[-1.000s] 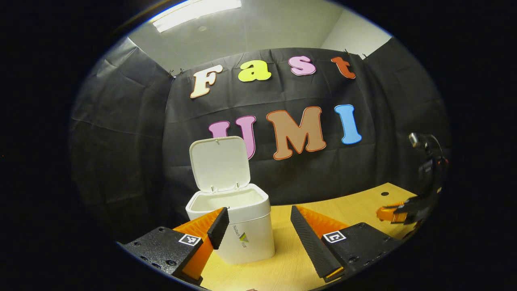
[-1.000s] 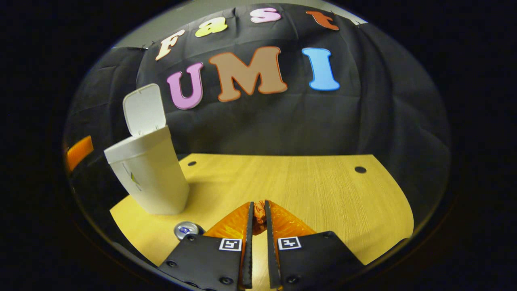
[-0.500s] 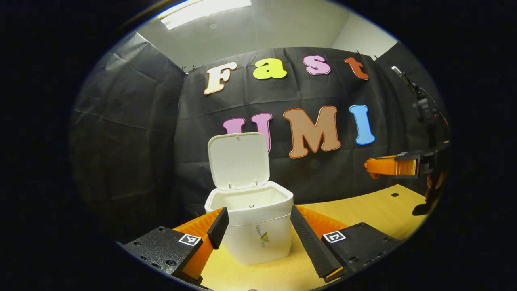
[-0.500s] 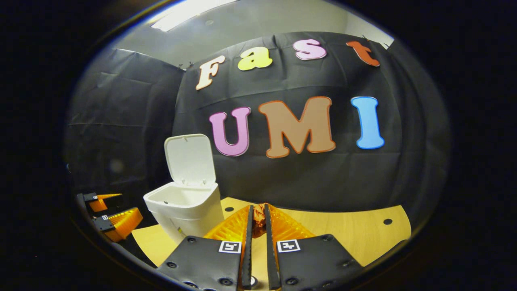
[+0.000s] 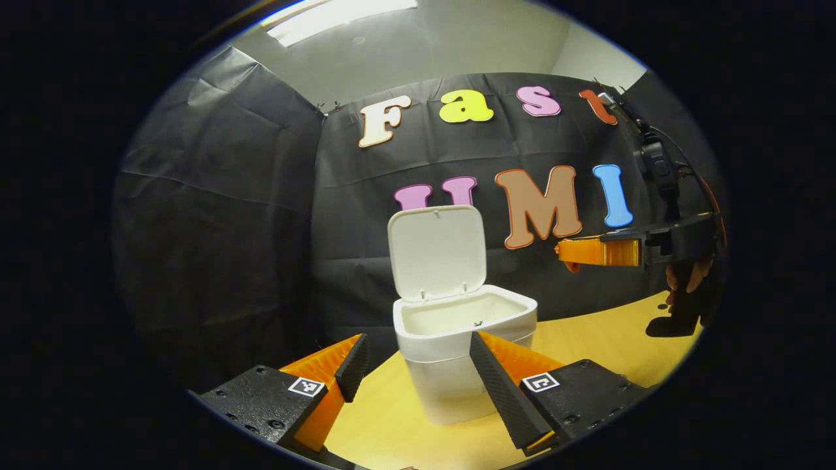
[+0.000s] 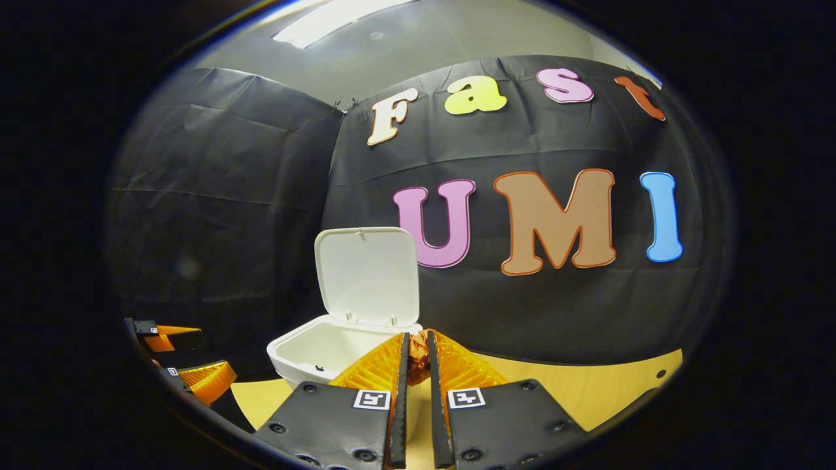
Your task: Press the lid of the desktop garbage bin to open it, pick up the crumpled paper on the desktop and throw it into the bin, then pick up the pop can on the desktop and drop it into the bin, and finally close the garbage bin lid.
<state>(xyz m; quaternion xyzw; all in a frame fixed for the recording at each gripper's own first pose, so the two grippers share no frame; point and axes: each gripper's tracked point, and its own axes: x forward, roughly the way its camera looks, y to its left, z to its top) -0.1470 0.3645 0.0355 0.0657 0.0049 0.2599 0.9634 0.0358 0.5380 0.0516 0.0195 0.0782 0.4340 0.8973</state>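
In the right gripper view the right claw (image 6: 418, 356) is nearly closed on the crumpled paper (image 6: 418, 349) — a small brownish wad pinched at the tips. Just beyond the tips sits the bin (image 6: 330, 346), white, its lid (image 6: 367, 274) standing upright and the mouth open. The paper hangs near the bin's right rim, not yet over the opening as far as I can tell.

In the left gripper view the left claw (image 5: 418, 365) is wide and holds nothing, low over the surface (image 5: 385, 424) with the bin between its fingers but apart from them. Farther right, the other claw is held level, above rim height.

The step in hand looks like the paper throw. Next it likely calls for carrying the wad over the mouth, then parting the fingers — the can and lid come after.
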